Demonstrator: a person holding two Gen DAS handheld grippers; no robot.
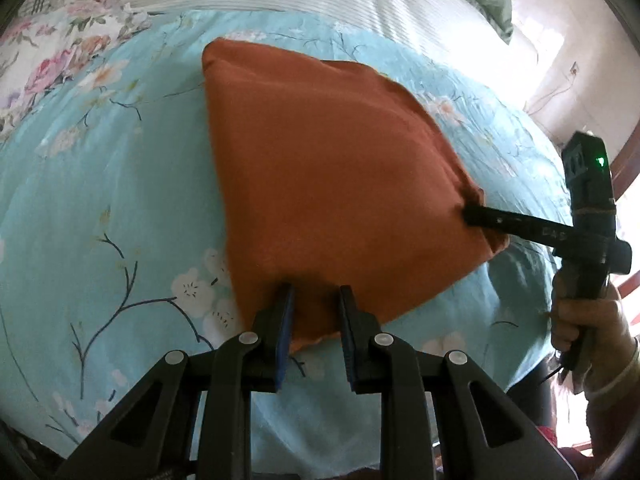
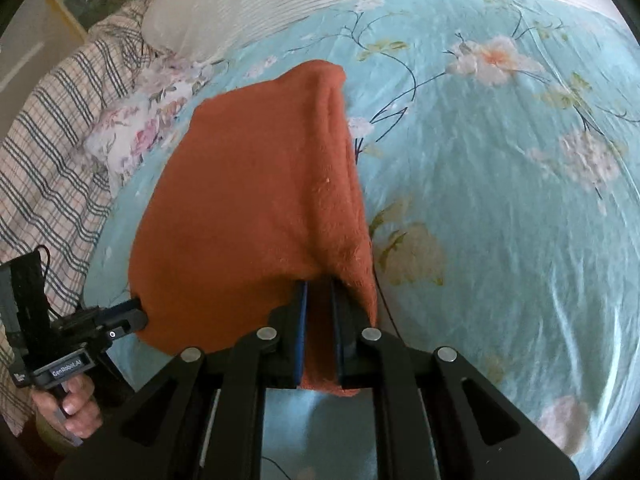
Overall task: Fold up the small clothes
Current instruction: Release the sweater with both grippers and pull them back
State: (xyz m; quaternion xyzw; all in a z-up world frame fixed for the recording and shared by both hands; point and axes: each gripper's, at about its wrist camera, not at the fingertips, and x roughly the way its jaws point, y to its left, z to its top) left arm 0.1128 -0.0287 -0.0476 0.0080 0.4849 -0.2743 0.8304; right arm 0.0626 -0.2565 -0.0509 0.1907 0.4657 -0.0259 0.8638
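While the orange cloth [image 1: 320, 184] is hanging stretched above the bed [image 1: 100, 208], we are holding it at two corners. Our left tongs [image 1: 316, 300] are standing at a narrow gap with the cloth's near edge bunched between the blue pads [image 1: 285, 320], so they are gripping the fabric. Our right tongs [image 2: 318, 312] are pinching closer together on a thick fold of the same cloth [image 2: 256, 216], which is draping over and partly hiding the right finger. In the left wrist view, the right tongs [image 1: 474, 216] are reaching in from the side and biting the far corner, held by our right hand [image 1: 580, 320]. In the right wrist view, the left tongs [image 2: 138, 312] are touching the cloth's lower left corner, with our left hand [image 2: 76, 408] beneath. The floral turquoise sheet [image 2: 500, 200] is lying below the cloth.
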